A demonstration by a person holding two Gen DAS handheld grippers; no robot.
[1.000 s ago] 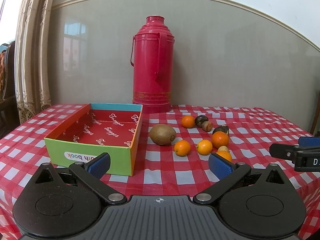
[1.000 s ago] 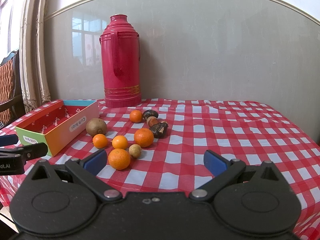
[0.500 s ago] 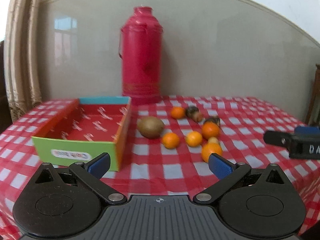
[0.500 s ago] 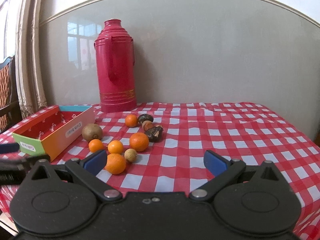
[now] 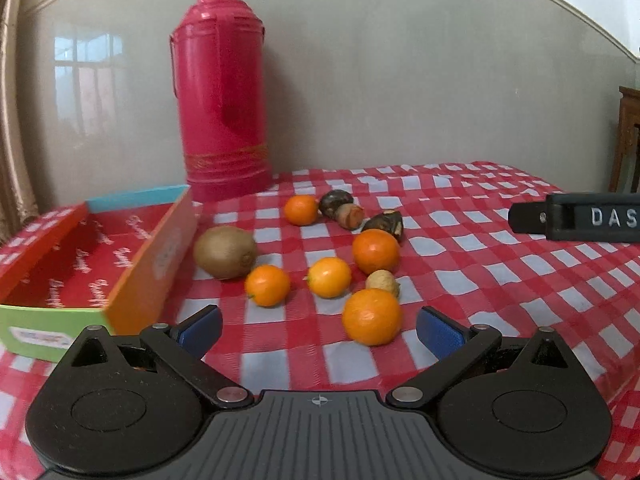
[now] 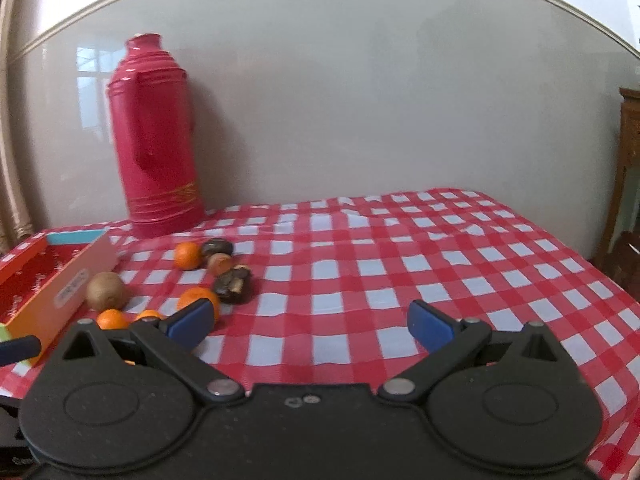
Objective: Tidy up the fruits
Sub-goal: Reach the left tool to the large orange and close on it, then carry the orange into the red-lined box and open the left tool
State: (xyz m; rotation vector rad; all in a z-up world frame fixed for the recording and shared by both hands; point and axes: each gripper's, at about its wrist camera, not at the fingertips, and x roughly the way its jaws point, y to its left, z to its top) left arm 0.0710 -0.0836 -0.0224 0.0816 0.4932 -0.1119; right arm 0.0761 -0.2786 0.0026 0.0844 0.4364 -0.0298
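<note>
Several oranges lie on the checked cloth; the nearest orange [image 5: 372, 316] sits just ahead of my open, empty left gripper [image 5: 320, 330], between its fingers' line. A brown kiwi [image 5: 225, 251] lies beside the open colourful box [image 5: 52, 312] at left, with dark fruits [image 5: 386, 222] and a small tan fruit [image 5: 383, 282] behind. My right gripper [image 6: 310, 324] is open and empty above bare cloth, right of the fruit group; the kiwi [image 6: 106, 290] and a dark fruit [image 6: 234, 284] show at its left. Its finger [image 5: 576, 220] shows at the right of the left wrist view.
A tall red thermos [image 5: 224, 88] stands at the back by the wall, behind the box. Wooden furniture [image 6: 630, 184] stands past the table's right edge. The left gripper's tip [image 6: 18, 348] shows at the lower left of the right wrist view.
My left gripper has moved forward and right toward the nearest orange. My right gripper has swung to the right, so the fruits sit farther left in its view.
</note>
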